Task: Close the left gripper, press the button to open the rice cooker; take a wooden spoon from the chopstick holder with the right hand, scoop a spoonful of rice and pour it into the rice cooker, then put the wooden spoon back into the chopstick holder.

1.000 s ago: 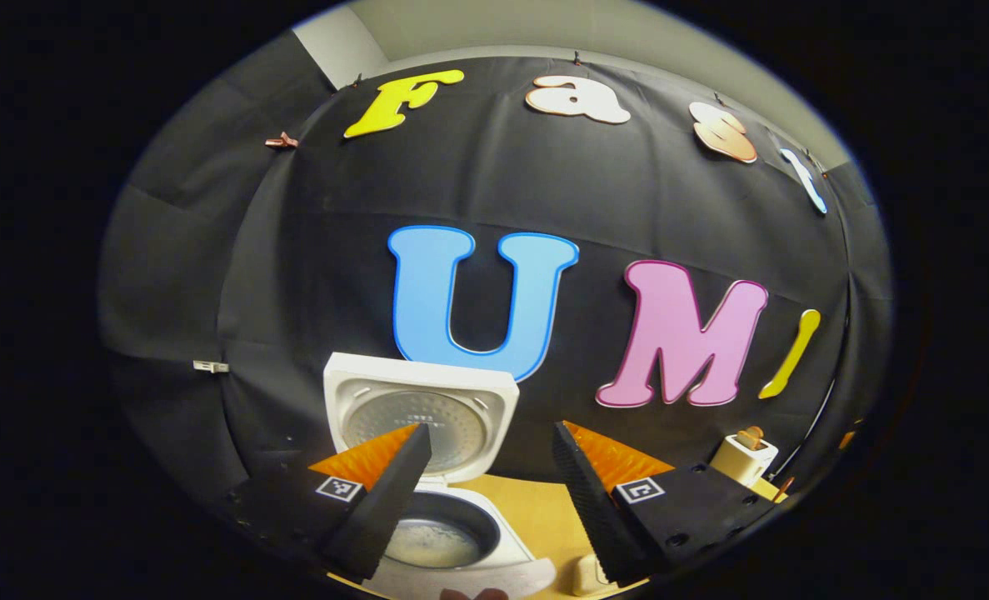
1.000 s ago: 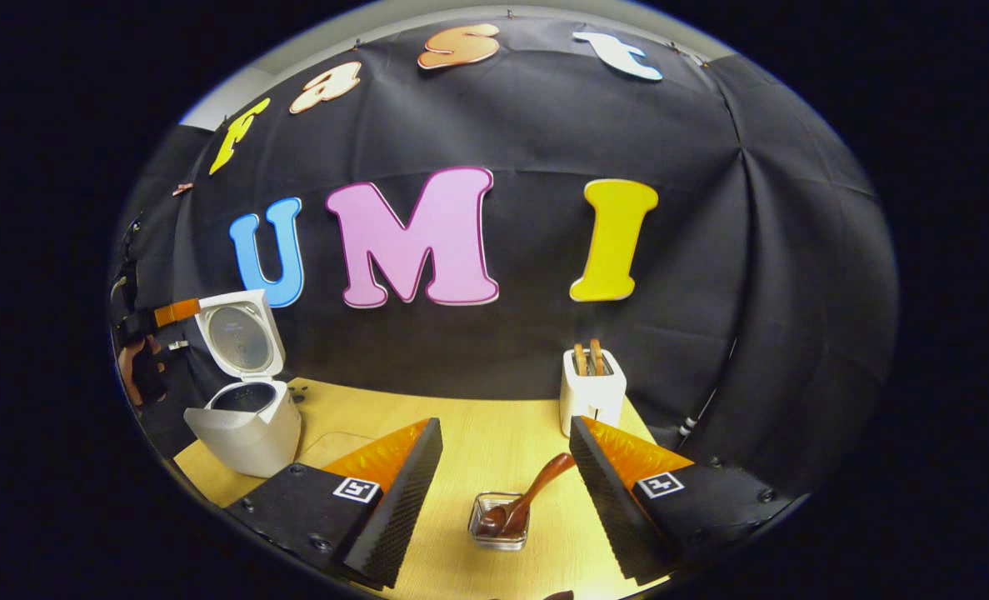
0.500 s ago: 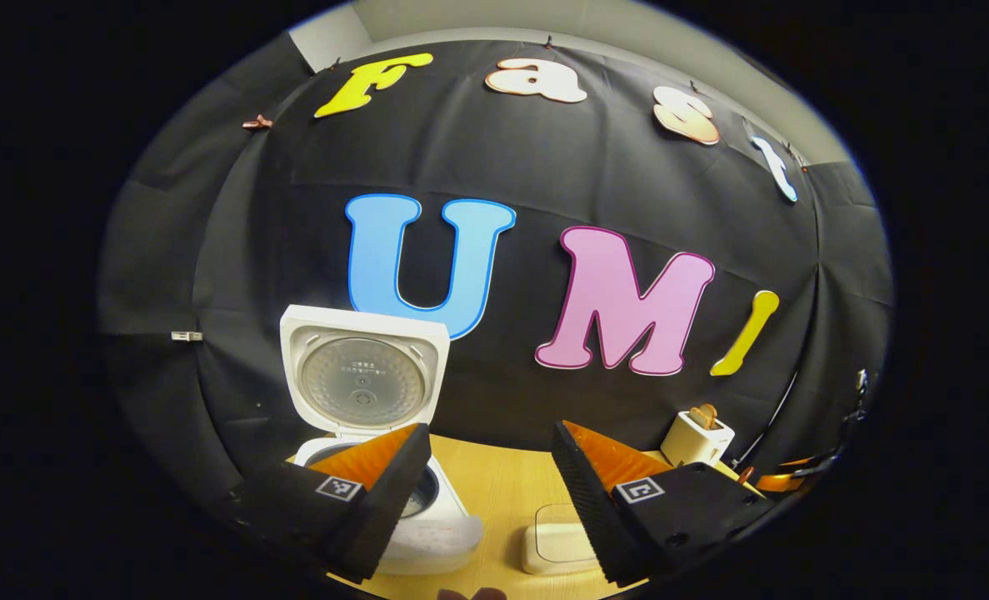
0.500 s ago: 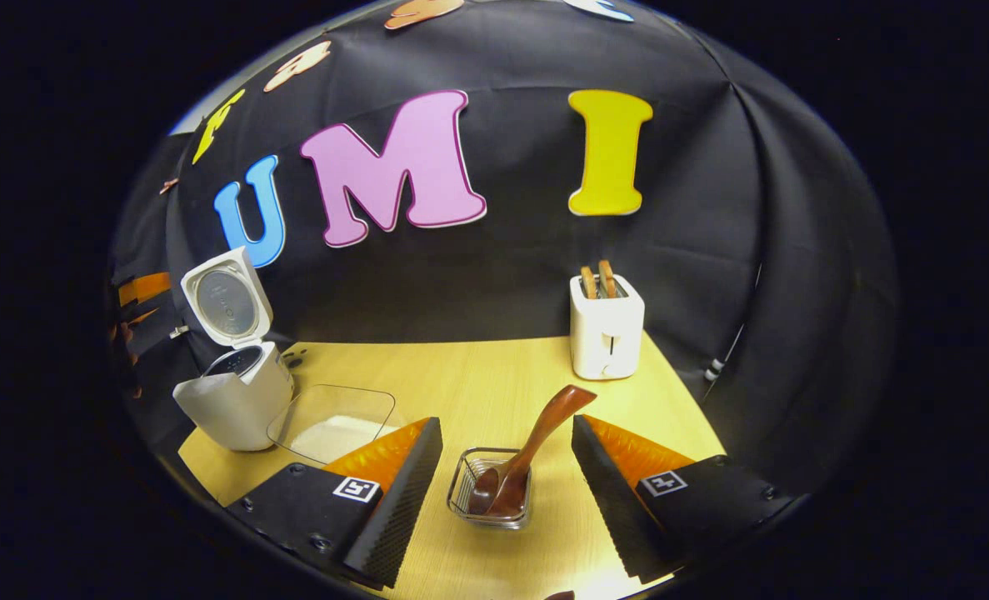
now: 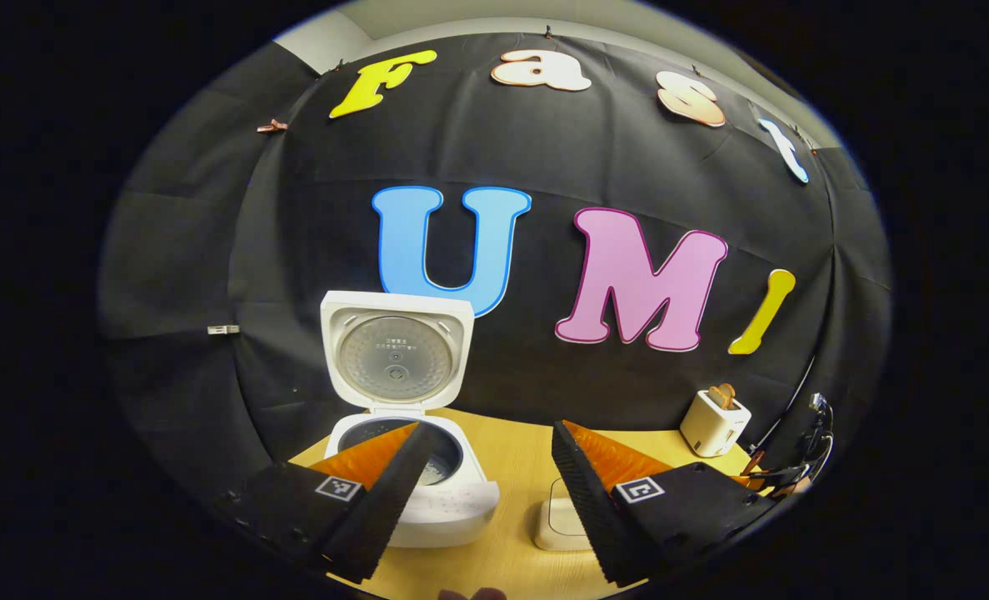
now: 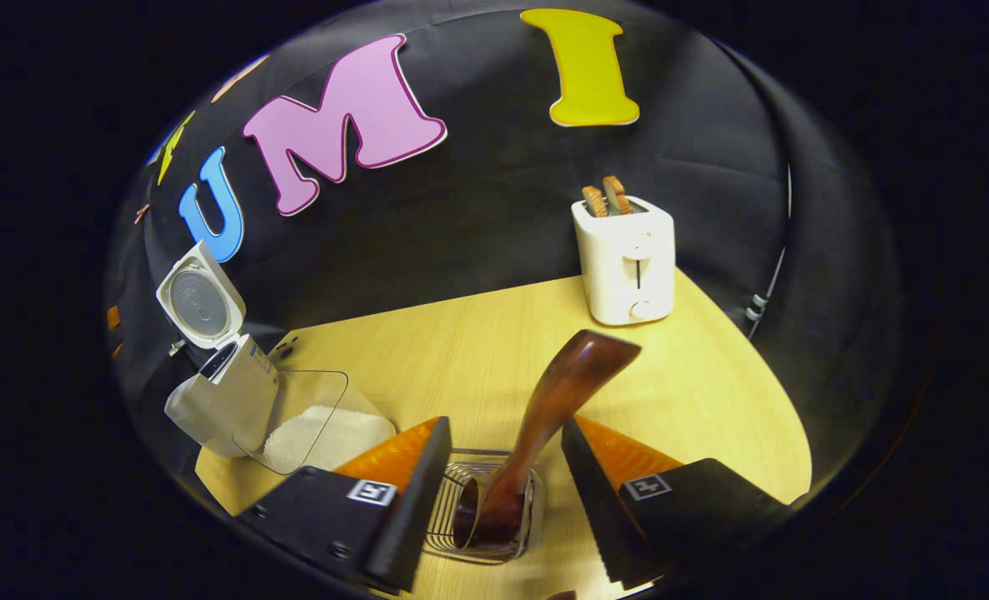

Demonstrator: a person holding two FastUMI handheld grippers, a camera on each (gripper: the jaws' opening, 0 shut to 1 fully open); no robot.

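The white rice cooker [image 5: 407, 467] already stands with its lid raised, just ahead of the left gripper [image 5: 486, 467], whose jaws are wide apart and hold nothing, so the first step looks finished. The right gripper [image 6: 502, 475] has its jaws wide on both sides of the dark wooden spoon [image 6: 544, 425], not yet pressing it. The spoon leans in the wire chopstick holder [image 6: 482, 508] between them. Taking, scooping from the clear rice container [image 6: 315, 429], pouring and returning remain.
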